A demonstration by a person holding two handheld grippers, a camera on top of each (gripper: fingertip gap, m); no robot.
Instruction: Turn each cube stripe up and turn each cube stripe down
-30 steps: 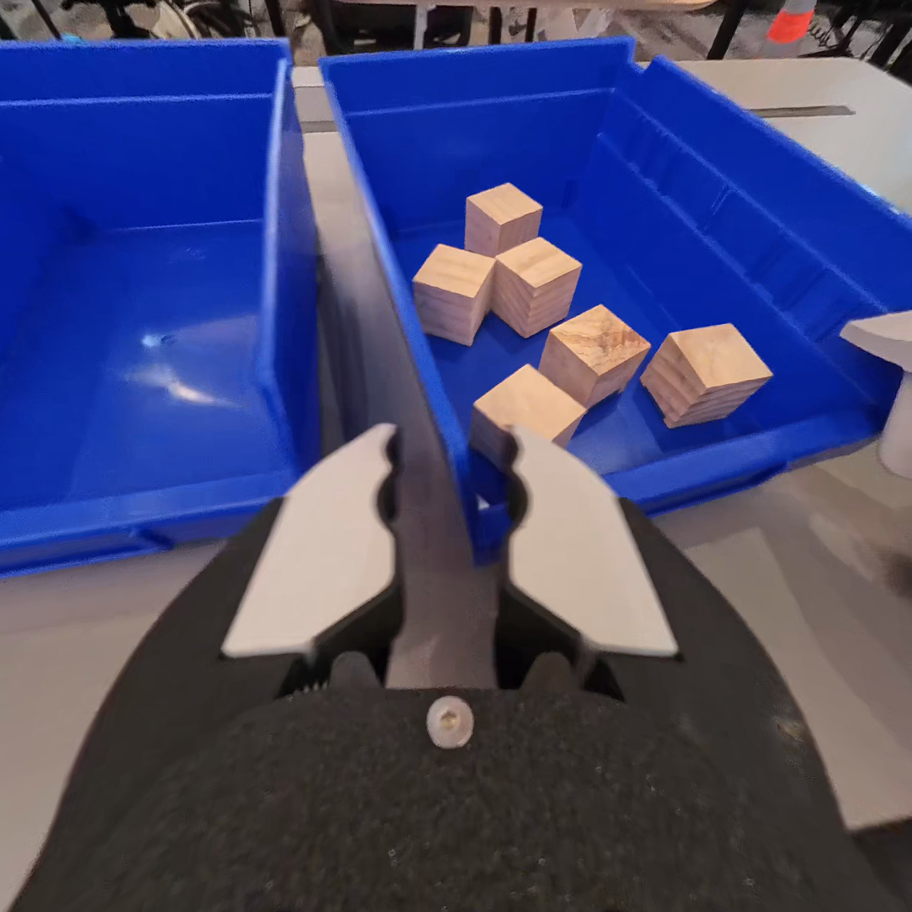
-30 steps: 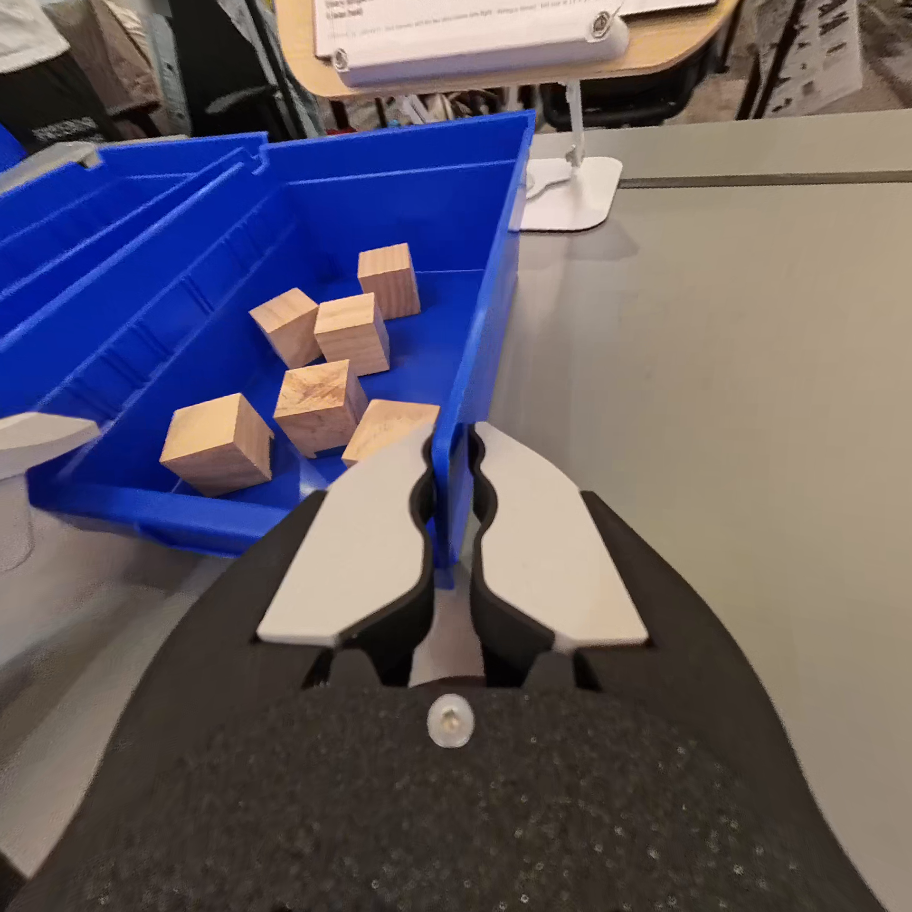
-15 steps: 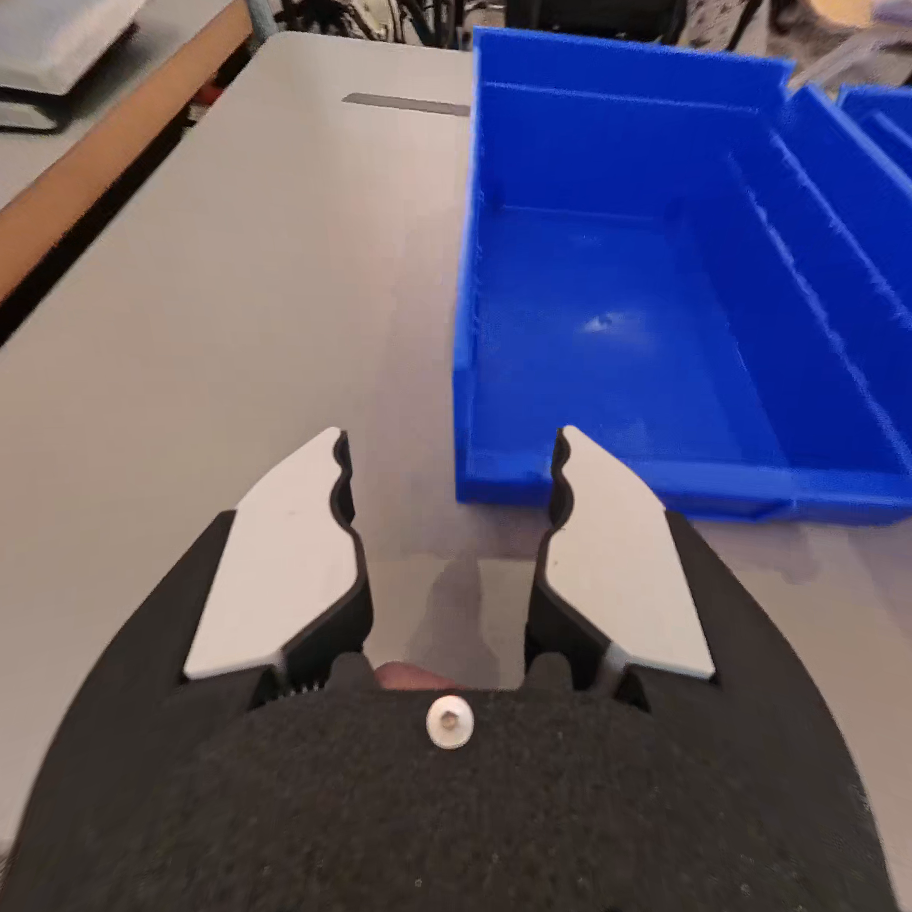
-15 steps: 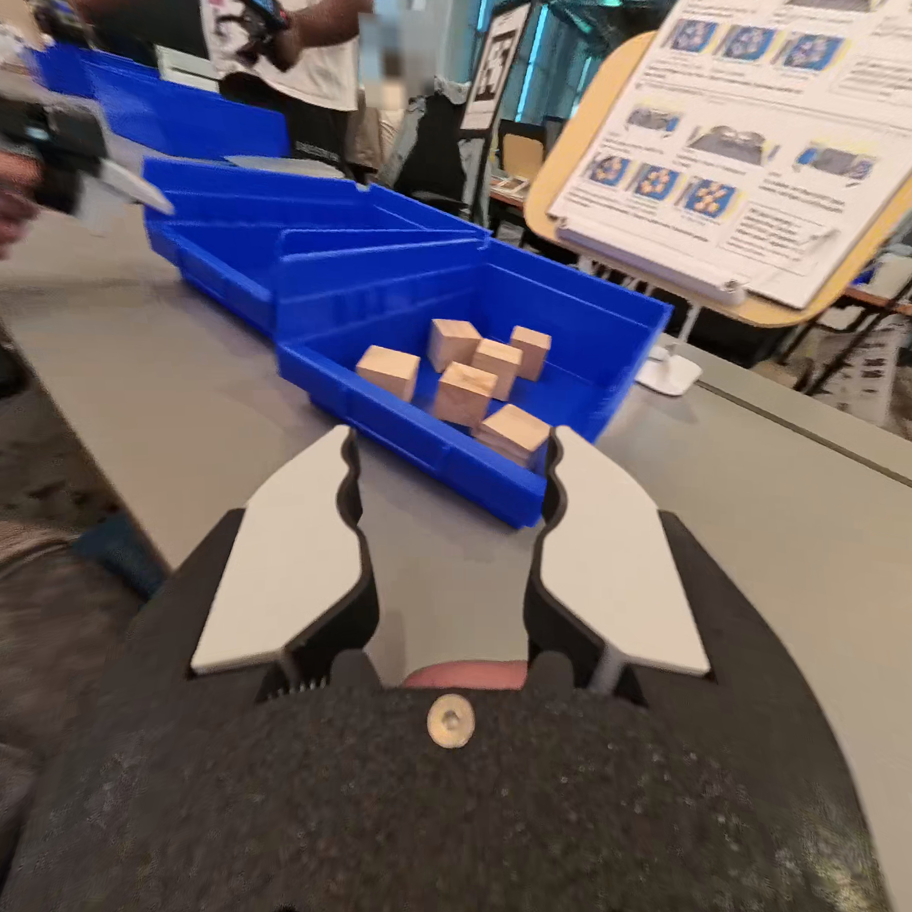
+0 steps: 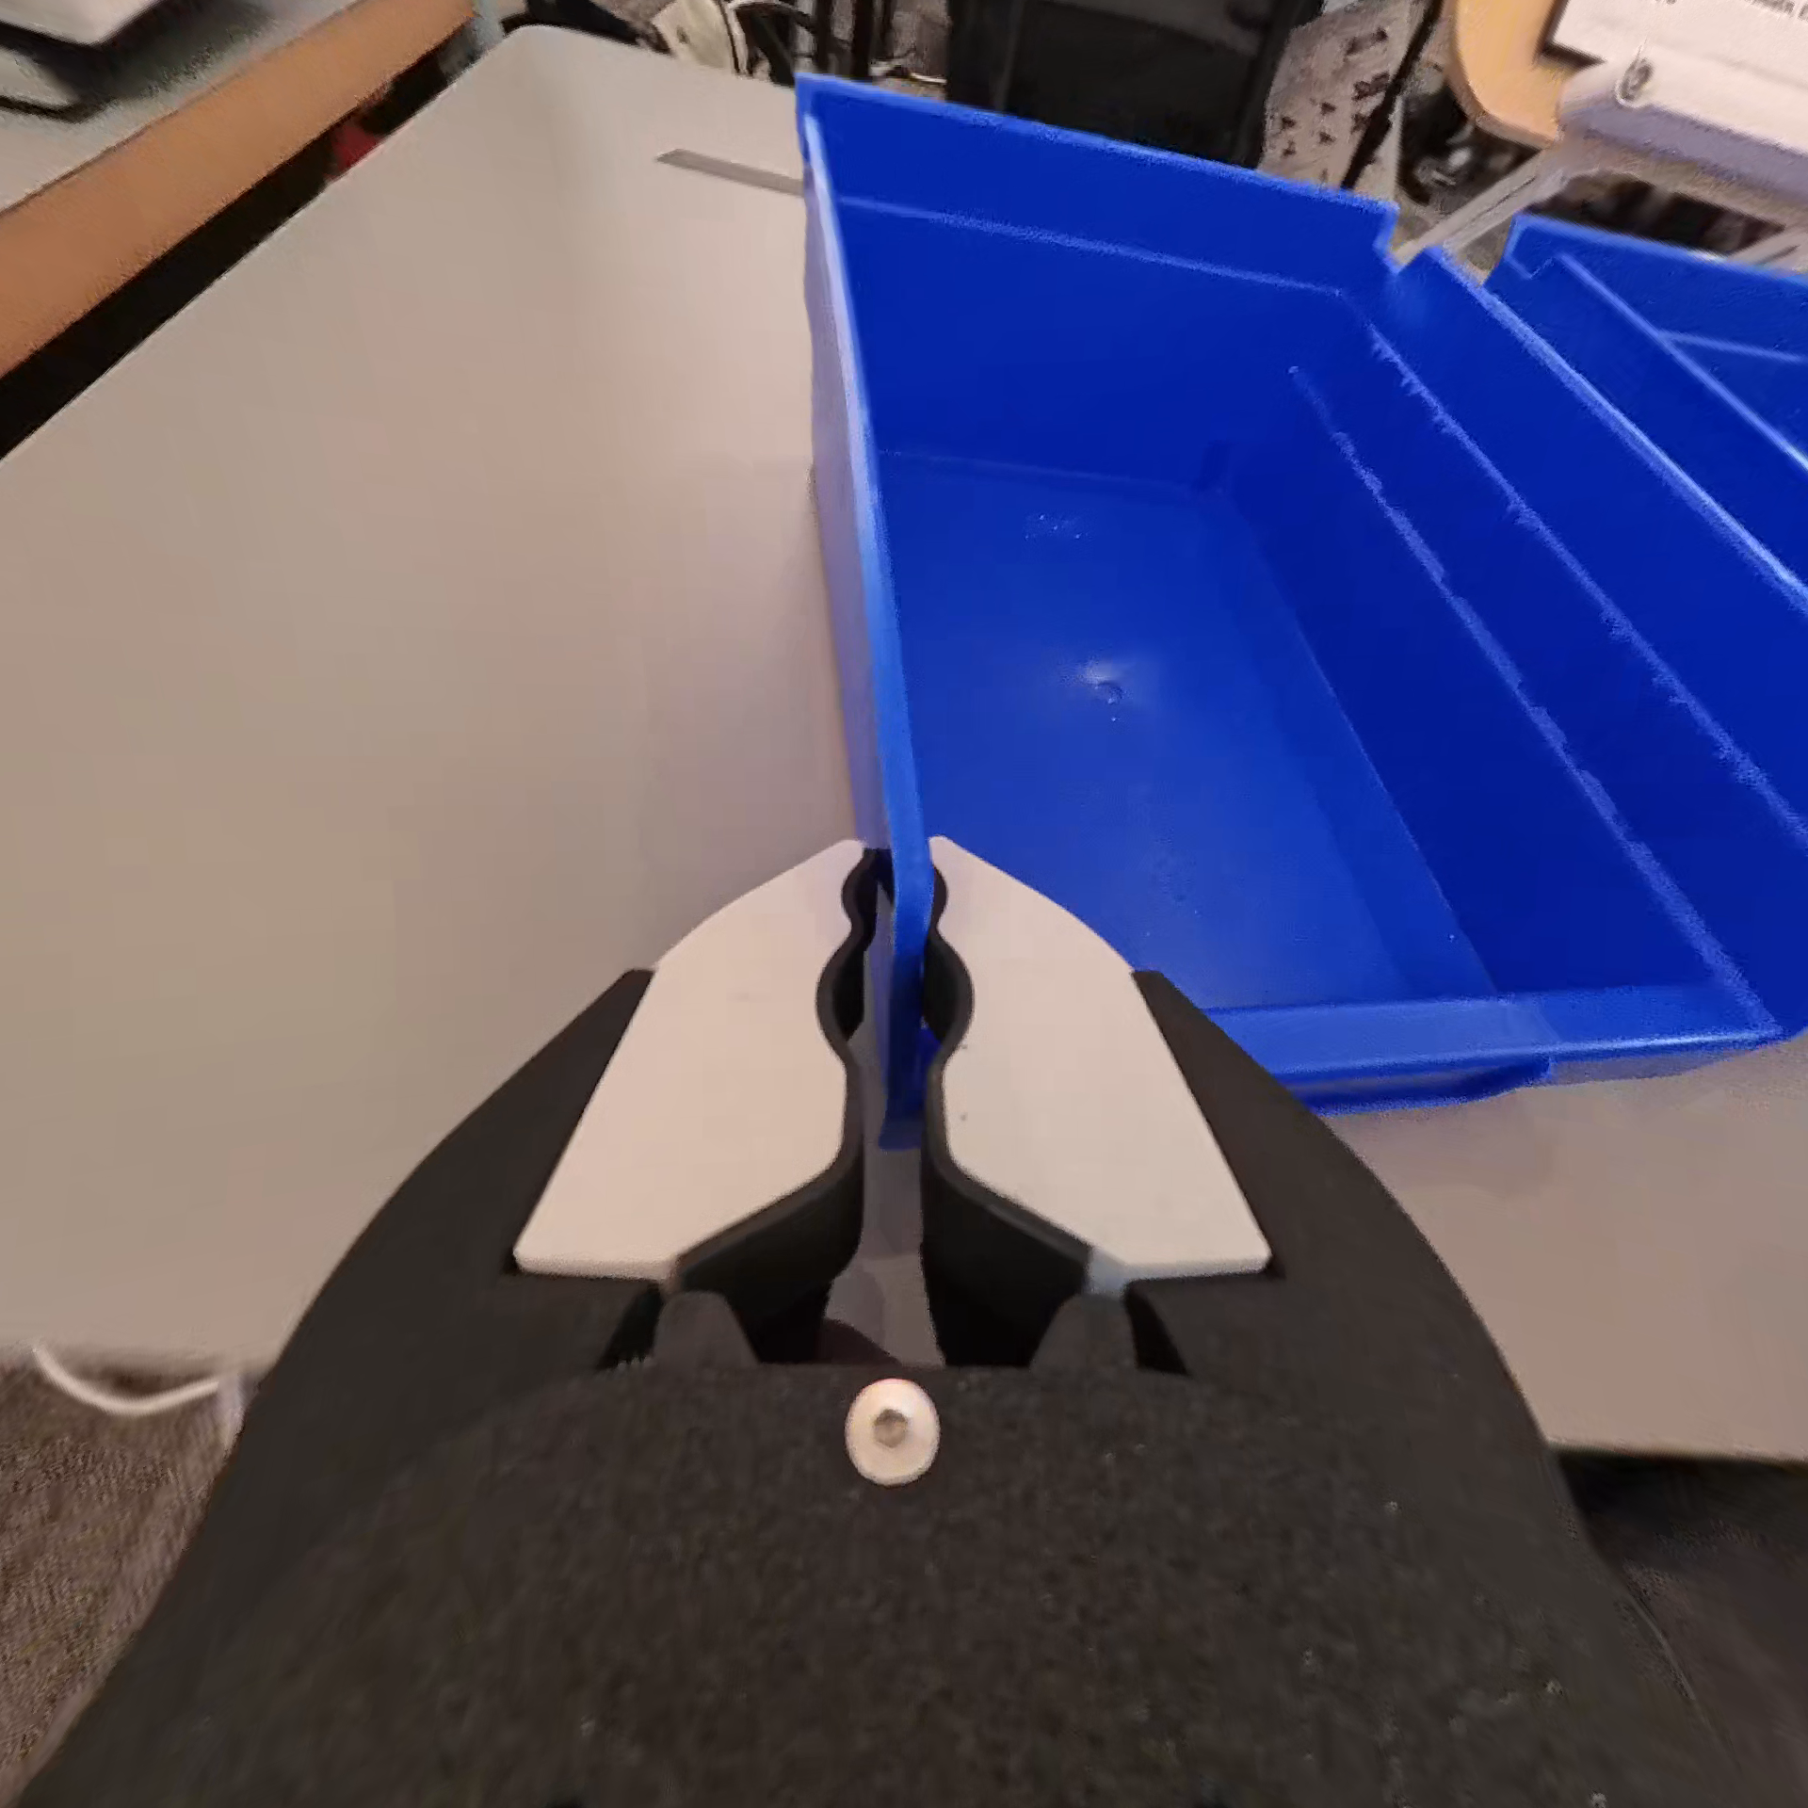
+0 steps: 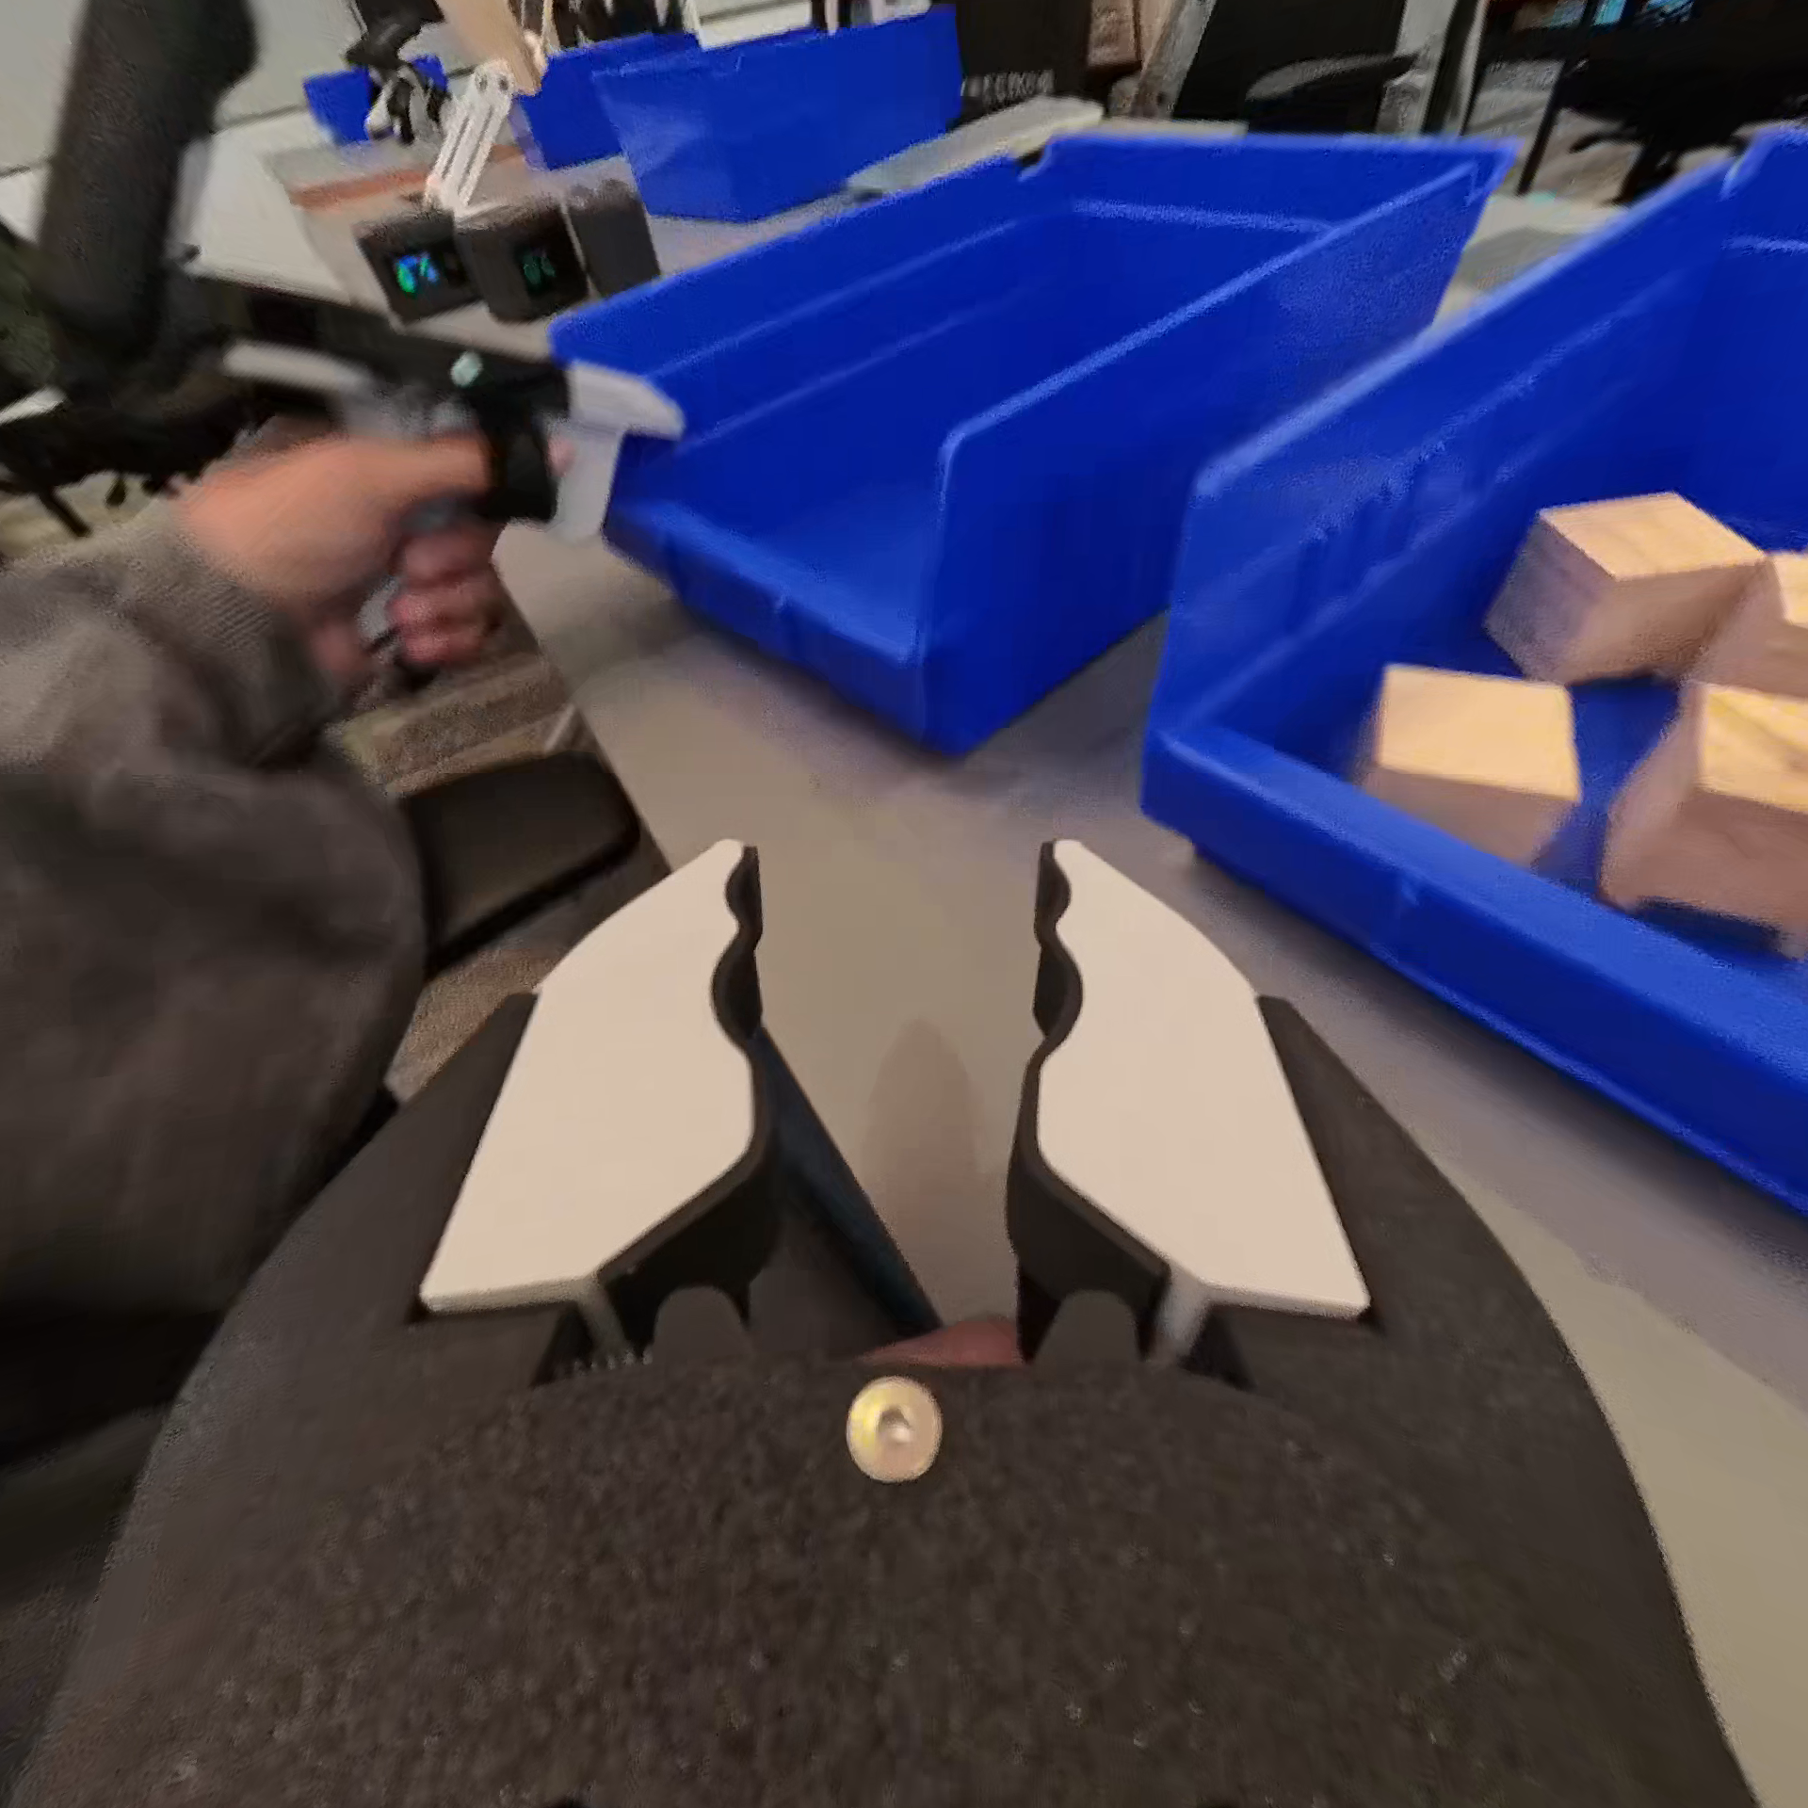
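Now the left hand-held gripper (image 5: 898,861) has closed on the empty blue bin's (image 5: 1272,685) lower-centre wall, likely to reposition it; the right hand-held gripper (image 6: 895,861) hangs open, holding nothing.

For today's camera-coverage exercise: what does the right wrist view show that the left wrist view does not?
Only the right wrist view shows the pale wooden cubes in their blue plastic bin, the open right gripper and a person's hand. Only the left wrist view shows the left gripper closed on the side wall of the empty blue plastic bin. Both show that empty bin and the grey table.
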